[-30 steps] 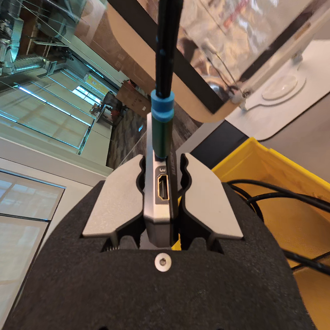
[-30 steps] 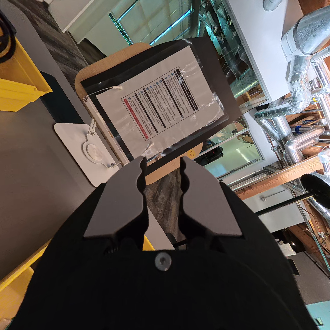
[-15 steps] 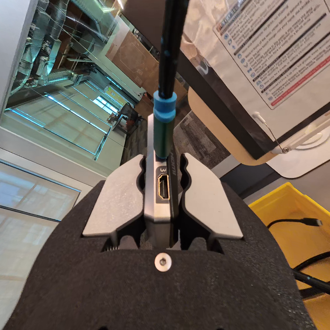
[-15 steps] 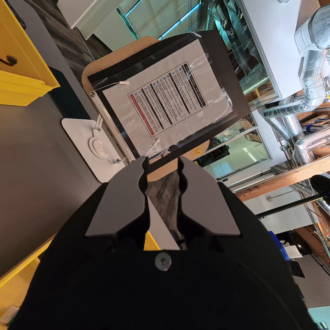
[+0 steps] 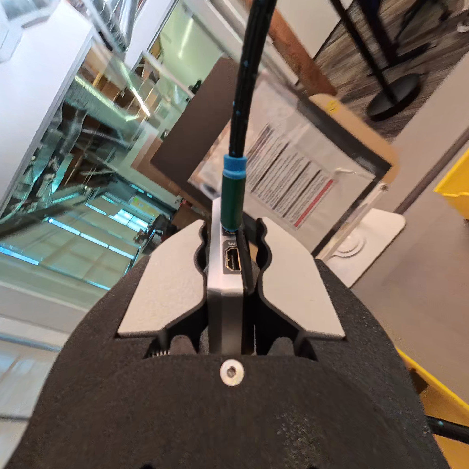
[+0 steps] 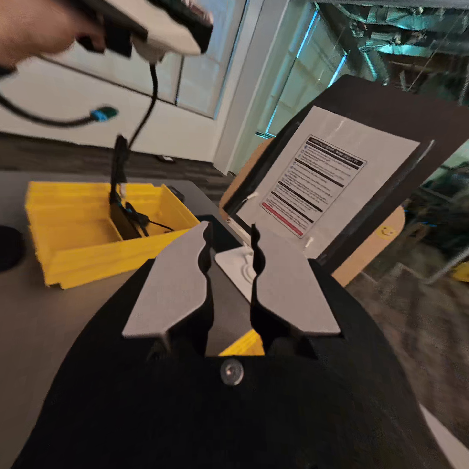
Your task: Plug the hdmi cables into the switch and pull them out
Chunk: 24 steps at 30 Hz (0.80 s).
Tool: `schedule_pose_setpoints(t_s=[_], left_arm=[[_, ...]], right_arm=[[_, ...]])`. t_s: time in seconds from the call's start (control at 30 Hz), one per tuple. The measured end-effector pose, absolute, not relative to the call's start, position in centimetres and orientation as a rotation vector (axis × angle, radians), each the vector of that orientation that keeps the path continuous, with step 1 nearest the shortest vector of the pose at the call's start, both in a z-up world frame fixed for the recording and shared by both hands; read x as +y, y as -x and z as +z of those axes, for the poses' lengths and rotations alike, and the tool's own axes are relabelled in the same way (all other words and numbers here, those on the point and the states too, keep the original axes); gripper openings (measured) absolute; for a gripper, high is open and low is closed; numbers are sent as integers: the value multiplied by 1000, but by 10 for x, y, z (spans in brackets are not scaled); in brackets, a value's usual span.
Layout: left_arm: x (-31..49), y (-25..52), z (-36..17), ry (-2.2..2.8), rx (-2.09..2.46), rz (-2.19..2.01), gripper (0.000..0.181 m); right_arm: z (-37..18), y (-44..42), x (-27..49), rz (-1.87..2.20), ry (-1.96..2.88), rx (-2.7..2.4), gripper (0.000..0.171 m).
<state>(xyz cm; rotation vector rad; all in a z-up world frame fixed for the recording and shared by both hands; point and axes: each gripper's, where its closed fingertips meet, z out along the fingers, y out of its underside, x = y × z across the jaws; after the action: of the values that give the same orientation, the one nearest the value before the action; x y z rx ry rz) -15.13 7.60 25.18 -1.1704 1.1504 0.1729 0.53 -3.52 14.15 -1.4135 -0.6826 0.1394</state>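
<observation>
Clamping silver switch (image 5: 223,286) in left tongs (image 5: 229,225); braided black cable (image 5: 247,76) plugged.

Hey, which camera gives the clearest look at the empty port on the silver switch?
The left wrist view: the silver metal HDMI switch sits clamped between the left gripper fingers, its empty port facing the lens just below the blue-collared green plug. The right wrist view shows no port; the blur up top hides the switch.

Open tabletop, crowded edges

Bare grey tabletop (image 6: 63,317) lies clear ahead of the right hand-held gripper (image 6: 231,243), whose fingers stand apart with nothing between; a yellow bin (image 6: 106,253) blocks the left, an upright sign stand (image 6: 330,193) the right.
</observation>
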Motion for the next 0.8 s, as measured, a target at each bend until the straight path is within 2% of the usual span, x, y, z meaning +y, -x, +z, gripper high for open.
schedule_pose_setpoints(t_s=[0.23, 0.5, 0.67, 0.73, 0.8], left_arm=[[6, 68, 219, 1008, 1314, 91, 37], [-32, 8, 176, 944, 1386, -34, 36], [-49, -4, 141, 941, 1417, -91, 36], [-54, -9, 137, 918, 1429, -67, 36], [-53, -13, 139, 910, 1447, -27, 36]], right_arm=[[174, -17, -67, 482, 1351, -564, 35], [192, -1, -90, 412, 1258, -601, 39], [177, 17, -80, 471, 1315, -638, 48], [173, 21, -76, 452, 1333, -647, 43], [174, 17, -72, 434, 1335, -605, 30]])
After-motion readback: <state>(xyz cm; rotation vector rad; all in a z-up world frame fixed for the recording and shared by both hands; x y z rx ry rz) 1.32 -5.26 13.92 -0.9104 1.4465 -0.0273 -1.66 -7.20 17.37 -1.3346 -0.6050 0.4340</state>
